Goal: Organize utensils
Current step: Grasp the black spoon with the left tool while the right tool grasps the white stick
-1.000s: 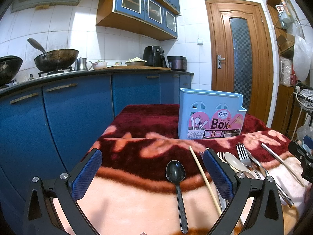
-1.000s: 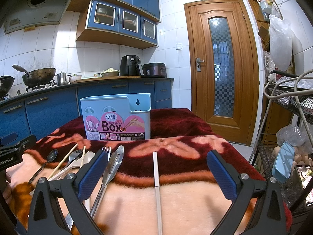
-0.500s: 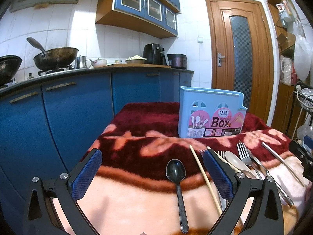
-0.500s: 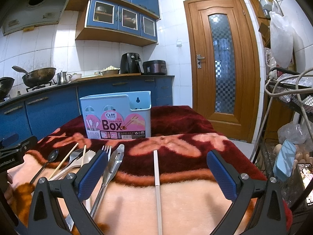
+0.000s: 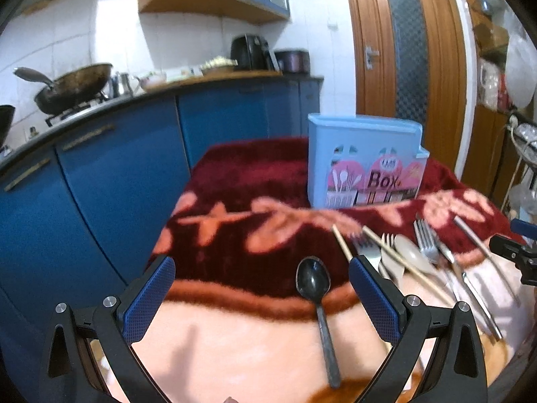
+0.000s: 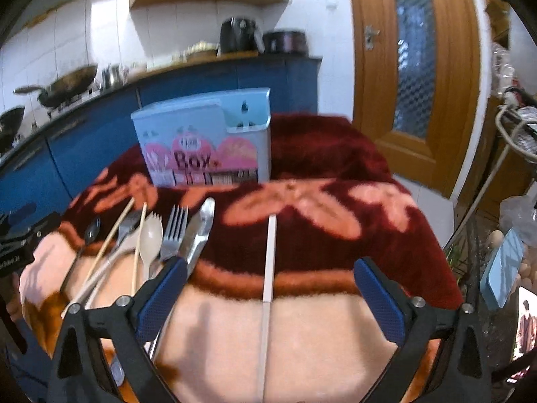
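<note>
A light blue utensil box (image 5: 365, 164) stands upright on the red and peach blanket (image 5: 235, 346); it also shows in the right wrist view (image 6: 204, 144). A black spoon (image 5: 319, 302) lies between the fingers of my open, empty left gripper (image 5: 261, 299). A white chopstick (image 6: 268, 282) lies between the fingers of my open, empty right gripper (image 6: 270, 302). Wooden chopsticks (image 6: 114, 238), forks (image 6: 174, 231), a beige spork (image 6: 149, 241) and a knife (image 6: 199, 231) lie in a row to its left.
Blue kitchen cabinets (image 5: 110, 181) with a wok (image 5: 74, 87) on the counter stand to the left. A wooden door (image 6: 416, 57) is behind. A wire rack (image 6: 517, 134) and a blue phone (image 6: 503, 268) sit past the table's right edge.
Both grippers have tipped down and moved forward over the table, so the utensils and box sit higher and nearer in view. Both stay open.
</note>
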A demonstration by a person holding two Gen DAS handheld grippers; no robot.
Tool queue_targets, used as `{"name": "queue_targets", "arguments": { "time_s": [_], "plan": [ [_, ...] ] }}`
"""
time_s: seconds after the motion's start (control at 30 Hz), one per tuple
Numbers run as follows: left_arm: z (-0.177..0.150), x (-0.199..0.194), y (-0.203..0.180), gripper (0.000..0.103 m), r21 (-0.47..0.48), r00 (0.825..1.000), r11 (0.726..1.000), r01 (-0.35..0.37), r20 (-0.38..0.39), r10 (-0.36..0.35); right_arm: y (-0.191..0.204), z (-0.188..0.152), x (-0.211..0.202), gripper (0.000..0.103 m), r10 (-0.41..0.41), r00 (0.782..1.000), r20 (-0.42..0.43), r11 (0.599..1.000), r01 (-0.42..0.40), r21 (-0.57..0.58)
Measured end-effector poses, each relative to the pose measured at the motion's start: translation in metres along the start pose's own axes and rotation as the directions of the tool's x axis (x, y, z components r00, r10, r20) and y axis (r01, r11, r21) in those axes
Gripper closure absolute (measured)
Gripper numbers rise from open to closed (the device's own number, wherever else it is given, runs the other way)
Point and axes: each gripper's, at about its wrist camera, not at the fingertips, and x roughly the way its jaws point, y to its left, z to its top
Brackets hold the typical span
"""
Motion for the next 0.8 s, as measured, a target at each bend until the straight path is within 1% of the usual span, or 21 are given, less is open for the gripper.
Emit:
{"name": "queue_targets", "arguments": {
  "time_s": [0.1,0.2,0.23,0.27,0.33,0.37,0.4,0.53,0.6,0.67,0.77,0.8],
  "plan": [
    [0.001,0.011,-0.001,0.001,0.020,0.997,1.000,0.010,-0.074,-0.009,0.000,0.003,0.008,0.015,0.008,0.998,-0.064,1.000,-0.009,-0.014],
    [0.002,0.019,-0.003,0.008,0.038,0.990,0.999,0.033,-0.141,-0.027,-0.001,0.005,0.015,0.025,0.012,0.991,-0.135,1.000,-0.015,-0.022],
    [0.002,0.024,-0.004,0.011,0.044,0.984,0.998,0.044,-0.175,-0.036,-0.001,0.005,0.018,0.030,0.011,0.986,-0.165,1.000,-0.016,-0.025],
    [0.002,0.026,-0.004,0.013,0.044,0.979,0.998,0.052,-0.201,-0.042,-0.001,0.005,0.021,0.032,0.010,0.983,-0.183,0.999,-0.015,-0.029],
    [0.001,0.034,-0.005,0.023,0.038,0.964,0.997,0.073,-0.258,-0.061,-0.001,0.006,0.026,0.040,0.010,0.974,-0.226,0.999,-0.019,-0.034],
    [0.001,0.039,-0.006,0.025,0.031,0.953,0.996,0.087,-0.293,-0.074,-0.001,0.007,0.029,0.043,0.015,0.967,-0.254,0.999,-0.025,-0.037],
    [0.000,0.042,-0.005,0.030,0.024,0.945,0.995,0.096,-0.317,-0.084,-0.002,0.007,0.032,0.046,0.014,0.960,-0.280,0.999,-0.027,-0.041],
    [-0.004,0.054,-0.006,0.046,-0.018,0.898,0.988,0.154,-0.414,-0.148,-0.003,0.011,0.036,0.056,0.009,0.942,-0.336,0.998,-0.031,-0.061],
    [-0.004,0.059,-0.008,0.050,-0.027,0.875,0.985,0.171,-0.455,-0.164,-0.004,0.014,0.038,0.061,0.015,0.931,-0.365,0.997,-0.040,-0.063],
    [-0.003,0.060,-0.011,0.052,0.000,0.866,0.985,0.172,-0.477,-0.151,-0.004,0.016,0.040,0.066,0.010,0.922,-0.388,0.996,-0.041,-0.073],
    [0.000,0.061,-0.013,0.058,-0.002,0.839,0.984,0.179,-0.522,-0.153,-0.006,0.020,0.042,0.075,-0.003,0.907,-0.421,0.995,-0.037,-0.088],
    [0.001,0.061,-0.012,0.060,-0.011,0.827,0.983,0.184,-0.538,-0.161,-0.005,0.021,0.042,0.078,-0.007,0.904,-0.428,0.995,-0.036,-0.092]
  ]
}}
